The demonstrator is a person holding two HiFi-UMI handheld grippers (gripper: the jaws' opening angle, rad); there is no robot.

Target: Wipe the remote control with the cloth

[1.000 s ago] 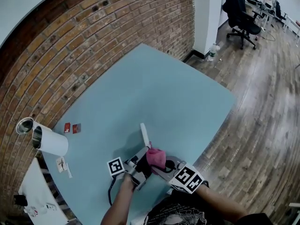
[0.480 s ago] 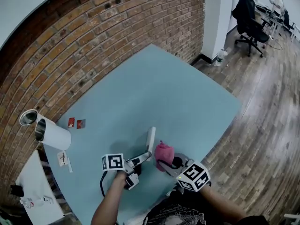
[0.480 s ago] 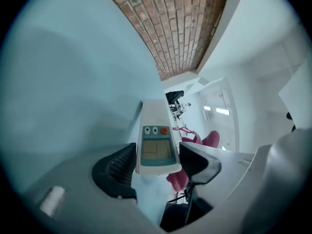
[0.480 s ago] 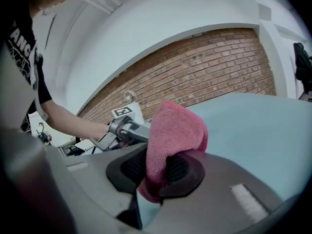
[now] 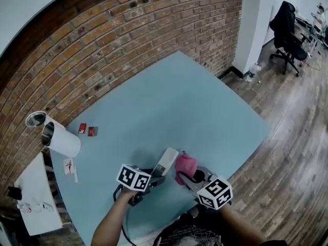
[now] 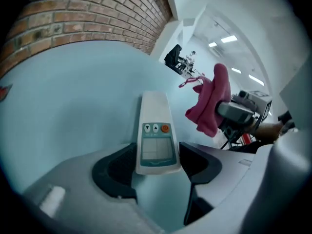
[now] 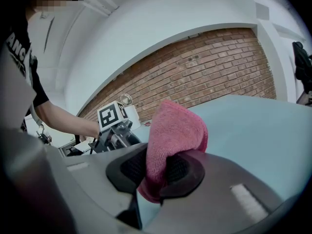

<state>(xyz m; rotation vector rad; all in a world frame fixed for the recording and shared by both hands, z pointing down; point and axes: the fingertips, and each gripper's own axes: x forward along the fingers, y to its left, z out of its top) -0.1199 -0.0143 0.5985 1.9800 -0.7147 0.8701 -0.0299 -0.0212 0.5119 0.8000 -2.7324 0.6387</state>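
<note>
A white remote control (image 5: 167, 162) with a small screen and an orange button (image 6: 156, 130) is held by its near end between the jaws of my left gripper (image 5: 155, 177), which is shut on its sides (image 6: 156, 164). The remote points away over the light-blue table (image 5: 169, 106), face up. My right gripper (image 5: 189, 177) is shut on a bunched pink cloth (image 5: 185, 165), which sticks up from its jaws (image 7: 156, 172). The cloth (image 6: 209, 104) hangs just right of the remote, apart from it. In the right gripper view the cloth (image 7: 173, 135) fills the middle and the left gripper (image 7: 116, 129) shows behind it.
A white cylinder (image 5: 62, 142) and a metal cup (image 5: 36, 119) stand at the table's left edge, with two small red items (image 5: 87, 130) nearby. A brick wall (image 5: 118, 40) runs along the far side. A white board (image 5: 32, 201) lies lower left; a wooden floor lies to the right.
The left gripper has rolled, bringing the remote from edge-on to face up, and has sunk toward the table. The right gripper with the cloth has drawn off the remote to its right.
</note>
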